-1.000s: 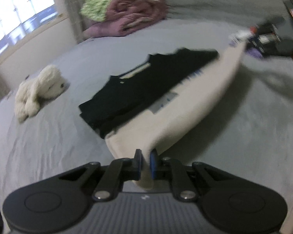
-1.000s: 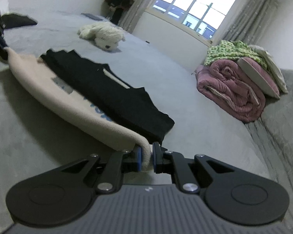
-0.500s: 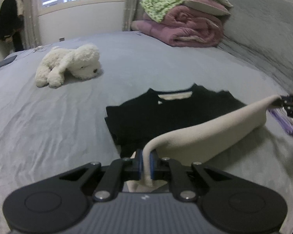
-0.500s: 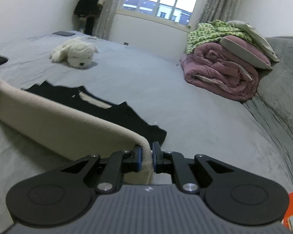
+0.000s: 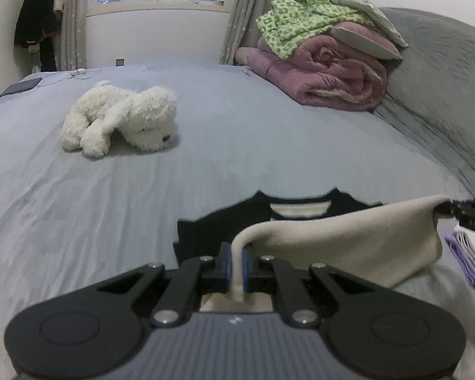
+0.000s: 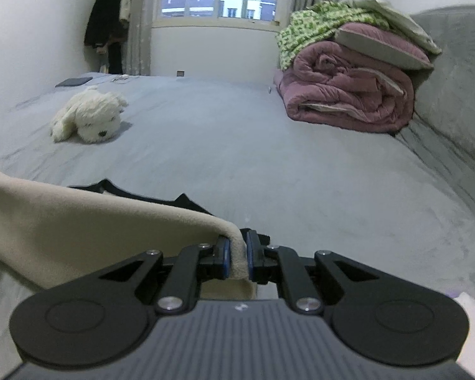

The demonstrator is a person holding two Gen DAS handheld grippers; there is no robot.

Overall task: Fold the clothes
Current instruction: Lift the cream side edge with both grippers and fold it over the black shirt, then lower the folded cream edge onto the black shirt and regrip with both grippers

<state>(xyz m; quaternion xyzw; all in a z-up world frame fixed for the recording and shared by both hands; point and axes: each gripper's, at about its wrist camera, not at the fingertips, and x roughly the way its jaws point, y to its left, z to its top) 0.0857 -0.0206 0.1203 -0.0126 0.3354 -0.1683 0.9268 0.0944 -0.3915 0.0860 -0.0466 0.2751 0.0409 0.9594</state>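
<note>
Both grippers, left gripper point(image 5: 237, 261) and right gripper point(image 6: 237, 258), pinch the cream garment point(image 5: 348, 240).

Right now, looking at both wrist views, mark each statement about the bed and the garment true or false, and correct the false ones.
1. Both tools grip the cream cloth. True: the left tool and the right tool are each shut on an edge of the cream cloth.
2. The soft toy is brown. False: the soft toy is white.
3. The black part of the garment lies beyond the lifted cream edge. True: the black part lies flat on the bed behind it.
4. The pink quilt is spread flat over the bed. False: the pink quilt is rolled up near the headboard, with a green patterned cloth on top.
</note>
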